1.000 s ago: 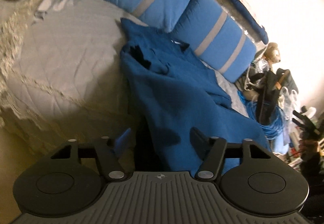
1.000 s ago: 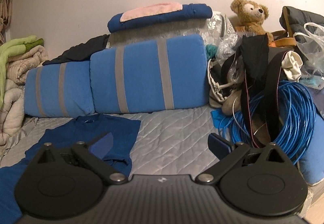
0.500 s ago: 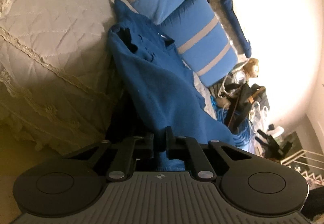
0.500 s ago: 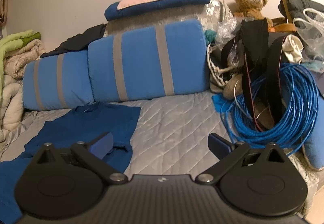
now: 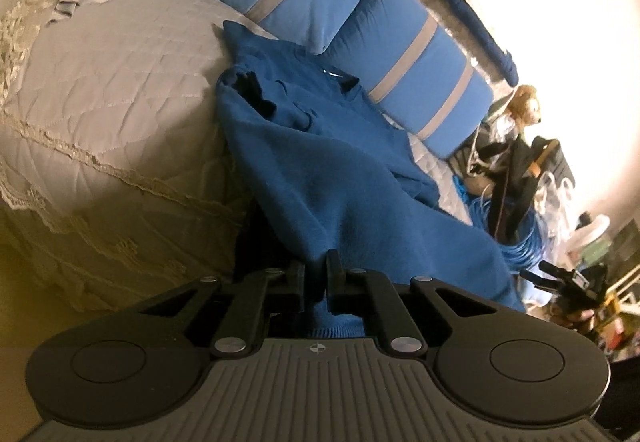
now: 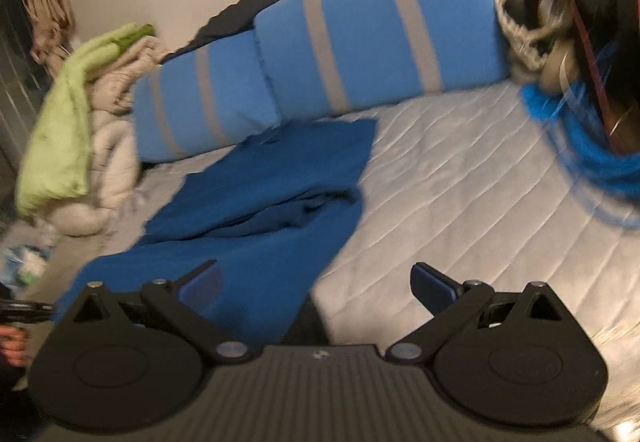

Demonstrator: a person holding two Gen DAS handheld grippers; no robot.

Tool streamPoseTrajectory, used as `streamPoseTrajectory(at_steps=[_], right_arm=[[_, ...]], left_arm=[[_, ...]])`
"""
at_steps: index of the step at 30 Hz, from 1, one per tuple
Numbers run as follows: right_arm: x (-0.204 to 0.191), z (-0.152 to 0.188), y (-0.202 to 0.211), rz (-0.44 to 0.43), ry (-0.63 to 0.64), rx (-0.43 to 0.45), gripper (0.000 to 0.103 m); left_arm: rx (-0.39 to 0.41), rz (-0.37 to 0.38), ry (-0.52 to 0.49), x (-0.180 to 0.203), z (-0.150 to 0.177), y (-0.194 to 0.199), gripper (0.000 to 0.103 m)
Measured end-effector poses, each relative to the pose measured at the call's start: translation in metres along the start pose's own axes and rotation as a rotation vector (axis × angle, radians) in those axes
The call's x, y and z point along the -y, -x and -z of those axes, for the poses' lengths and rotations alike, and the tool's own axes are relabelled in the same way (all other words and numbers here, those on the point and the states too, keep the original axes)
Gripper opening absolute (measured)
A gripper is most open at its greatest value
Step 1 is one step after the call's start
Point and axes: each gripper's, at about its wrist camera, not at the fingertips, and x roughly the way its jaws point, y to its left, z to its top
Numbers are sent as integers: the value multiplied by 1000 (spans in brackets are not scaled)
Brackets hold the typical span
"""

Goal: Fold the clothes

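Both the left gripper (image 5: 316,276) and the right gripper (image 6: 316,284) are showing a ribbed grey body with a small compass-like mark, two round black discs, black linkage arms pinned with silver screws, and, on the right one, blue fingertip pads (image 6: 432,284).

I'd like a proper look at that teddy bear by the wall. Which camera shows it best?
The left wrist view: the teddy bear sits small but sharp at the right, past the striped cushions. In the right wrist view, the blurred pile at the top right shows no bear I can make out.
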Motion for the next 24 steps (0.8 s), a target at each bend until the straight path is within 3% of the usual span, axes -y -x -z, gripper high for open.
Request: streamPoseTrajectory(at_steps=[5,14,16,21,24], right_arm=[[8,29,-15,-135,-118,-49,93],[24,67,-36,-385,-348,-79,67],[23,72,-37,-420,-371,-84,53],[17,78,-37,-438,-387,-88,45],[14,80,-38,-452,-393,-98,33]], left_arm=[[-4,-13,-12,2,1,0,9],[0,-13,13,2,1,0,10],[-2,-19,19,4,0,0,10],[4,-38,8,7,2,1,9],[11,-43,8,8,2,1,9]])
